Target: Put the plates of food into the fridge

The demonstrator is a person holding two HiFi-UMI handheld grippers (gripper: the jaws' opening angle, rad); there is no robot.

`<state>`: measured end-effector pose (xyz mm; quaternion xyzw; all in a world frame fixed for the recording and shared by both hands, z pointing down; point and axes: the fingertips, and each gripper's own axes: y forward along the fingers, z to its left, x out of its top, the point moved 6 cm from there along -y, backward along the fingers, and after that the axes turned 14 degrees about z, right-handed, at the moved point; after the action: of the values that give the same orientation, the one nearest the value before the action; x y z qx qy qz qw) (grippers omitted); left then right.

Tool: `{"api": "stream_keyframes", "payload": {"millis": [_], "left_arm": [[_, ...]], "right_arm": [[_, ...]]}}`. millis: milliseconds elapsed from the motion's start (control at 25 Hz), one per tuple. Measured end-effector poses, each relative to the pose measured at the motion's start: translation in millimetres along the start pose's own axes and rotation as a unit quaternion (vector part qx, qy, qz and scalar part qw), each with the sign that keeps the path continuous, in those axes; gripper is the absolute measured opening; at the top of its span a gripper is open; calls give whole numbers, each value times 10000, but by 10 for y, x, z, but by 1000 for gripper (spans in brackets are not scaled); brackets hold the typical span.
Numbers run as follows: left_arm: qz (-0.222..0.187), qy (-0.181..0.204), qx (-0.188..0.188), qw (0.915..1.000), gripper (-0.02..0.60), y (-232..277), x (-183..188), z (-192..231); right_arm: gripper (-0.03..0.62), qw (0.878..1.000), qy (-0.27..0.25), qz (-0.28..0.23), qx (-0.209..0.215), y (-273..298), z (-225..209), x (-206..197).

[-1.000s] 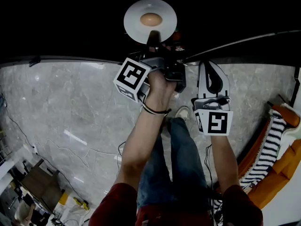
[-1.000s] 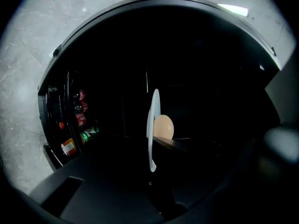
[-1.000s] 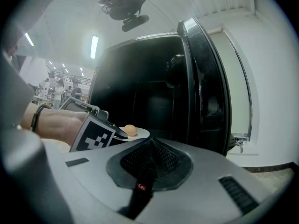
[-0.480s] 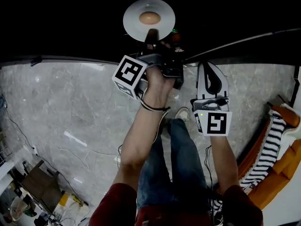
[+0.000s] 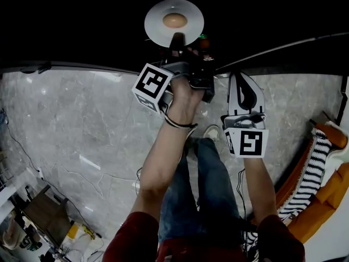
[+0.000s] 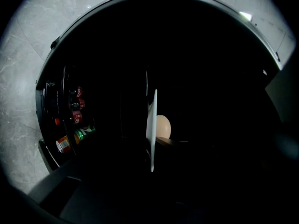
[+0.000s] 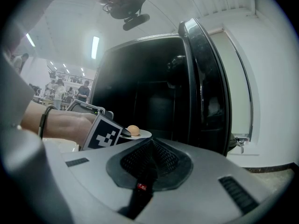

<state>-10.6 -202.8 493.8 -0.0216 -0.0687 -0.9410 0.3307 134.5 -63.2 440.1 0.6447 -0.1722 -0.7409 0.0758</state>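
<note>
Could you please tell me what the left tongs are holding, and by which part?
The left tongs hold the white plate by its near rim.

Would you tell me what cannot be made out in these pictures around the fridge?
- Fridge shelves: every view, interior too dark.
- Food on the plate: pale, round, too small to identify in any view.
- Cans: left gripper view, labels too small and dim.

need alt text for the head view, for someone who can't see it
Seen from above, the left gripper grips the rim of a round white plate carrying one tan egg-shaped piece of food, held out at the dark open fridge. The right gripper, jaws shut and empty, sits beside it over the grey marble floor.
</note>
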Motion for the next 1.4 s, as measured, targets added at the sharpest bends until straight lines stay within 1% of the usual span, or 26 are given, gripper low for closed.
{"api": "stream_keyframes", "payload": {"millis": [200, 360, 440, 560, 760, 920, 1120, 1320, 1400], "left_arm": [[-2, 131, -49, 9999, 23, 0, 4, -7], [4, 180, -85, 9998, 29, -4, -4, -9], [-1, 199, -100, 9998, 49, -19, -20, 14], [-13, 296, -165, 9994, 82, -68, -39, 46], [-22, 357, -506, 9981, 130, -306, -89, -50], [7, 519, -683, 9963, 150, -362, -95, -98], [25, 774, -675, 9947, 155, -357, -108, -64], [158, 1349, -511, 9894, 155, -470, -127, -69], [223, 1503, -445, 9874, 155, -514, -121, -47]], "right_arm": [[11, 10000, -6, -16, 12, -3, 4, 6], [11, 9998, 156, -72, -31, -1, -8, 44], [11, 10000, 40, -23, -18, -3, -22, -1], [11, 10000, 10, -1, -13, 7, -20, -25], [11, 10000, -12, -63, -3, -133, 83, 46], [11, 10000, -23, -53, 6, -121, 91, 53], [11, 10000, -10, 7, 40, 8, 38, -17], [11, 10000, -5, 1, 63, 16, 49, 5], [11, 10000, 7, -6, 66, 14, 62, 7]]}}
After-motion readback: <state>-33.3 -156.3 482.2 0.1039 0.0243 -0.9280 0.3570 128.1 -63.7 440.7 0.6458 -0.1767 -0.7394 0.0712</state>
